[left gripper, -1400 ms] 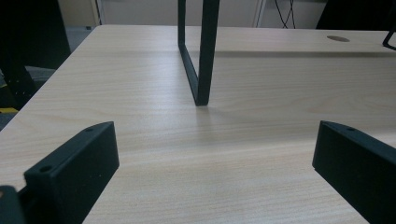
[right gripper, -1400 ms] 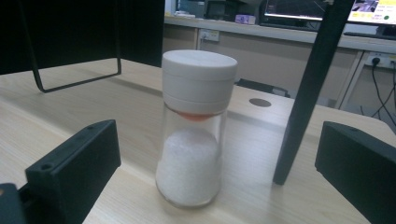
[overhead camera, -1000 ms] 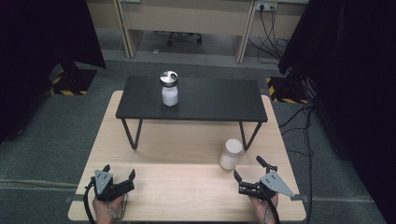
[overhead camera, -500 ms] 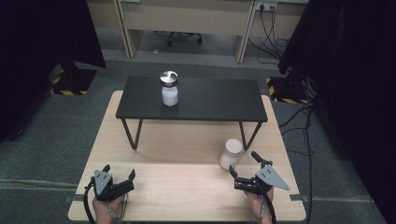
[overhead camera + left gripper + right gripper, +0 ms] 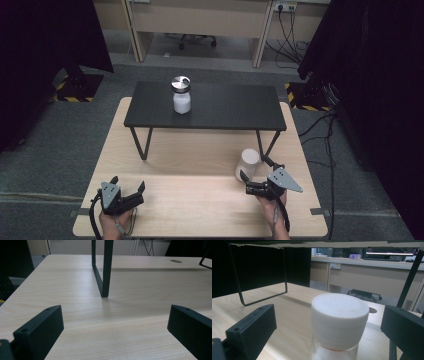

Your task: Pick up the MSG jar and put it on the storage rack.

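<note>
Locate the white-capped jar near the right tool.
The white-capped jar stands on the wooden table, right side of the high view, between the right tool's open jaws.

We see a light wooden table (image 5: 200,200); a black bench (image 5: 225,107) stands ahead of our grippers, a white-lidded jar (image 5: 247,162) between the right gripper's (image 5: 255,181) jaws
</note>
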A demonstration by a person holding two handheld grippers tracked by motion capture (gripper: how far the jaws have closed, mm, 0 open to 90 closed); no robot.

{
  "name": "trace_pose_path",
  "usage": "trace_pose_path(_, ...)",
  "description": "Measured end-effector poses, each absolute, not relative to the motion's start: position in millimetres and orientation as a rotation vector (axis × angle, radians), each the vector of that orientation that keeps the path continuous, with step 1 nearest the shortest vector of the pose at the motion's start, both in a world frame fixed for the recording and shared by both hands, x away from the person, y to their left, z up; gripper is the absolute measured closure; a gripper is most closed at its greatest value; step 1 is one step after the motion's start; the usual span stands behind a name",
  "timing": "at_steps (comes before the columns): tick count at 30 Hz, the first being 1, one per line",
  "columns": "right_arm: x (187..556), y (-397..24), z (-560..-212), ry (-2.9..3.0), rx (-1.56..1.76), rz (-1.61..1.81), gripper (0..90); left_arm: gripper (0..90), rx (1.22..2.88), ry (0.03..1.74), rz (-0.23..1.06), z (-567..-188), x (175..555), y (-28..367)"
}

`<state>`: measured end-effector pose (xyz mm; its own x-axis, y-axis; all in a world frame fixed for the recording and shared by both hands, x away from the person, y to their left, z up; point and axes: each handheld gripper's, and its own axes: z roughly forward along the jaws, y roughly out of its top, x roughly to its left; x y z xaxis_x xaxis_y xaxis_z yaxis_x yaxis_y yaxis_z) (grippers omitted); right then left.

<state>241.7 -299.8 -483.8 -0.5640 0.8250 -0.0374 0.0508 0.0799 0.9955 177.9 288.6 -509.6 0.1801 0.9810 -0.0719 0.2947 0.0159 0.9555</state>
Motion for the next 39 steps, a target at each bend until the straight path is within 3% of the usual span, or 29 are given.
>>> trace_pose_path(22, 260.9, -297.2, -488.1, 1.741, 0.925, 1.551, 1.7, 0.0, 1.478, 1.287, 0.883, -509.8, 177.8, 288.3)
trace_pose_path(33, 266.5, -298.1, -494.2, 1.735, 0.949, 1.582, 7.4, 0.0, 1.487, 1.282, 0.884, -509.5, 178.2, 288.0)
trace_pose_path(39, 268.7, -296.7, -494.4, 1.744, 0.945, 1.568, 14.7, 0.0, 1.487, 1.282, 0.884, -509.7, 178.2, 288.0)
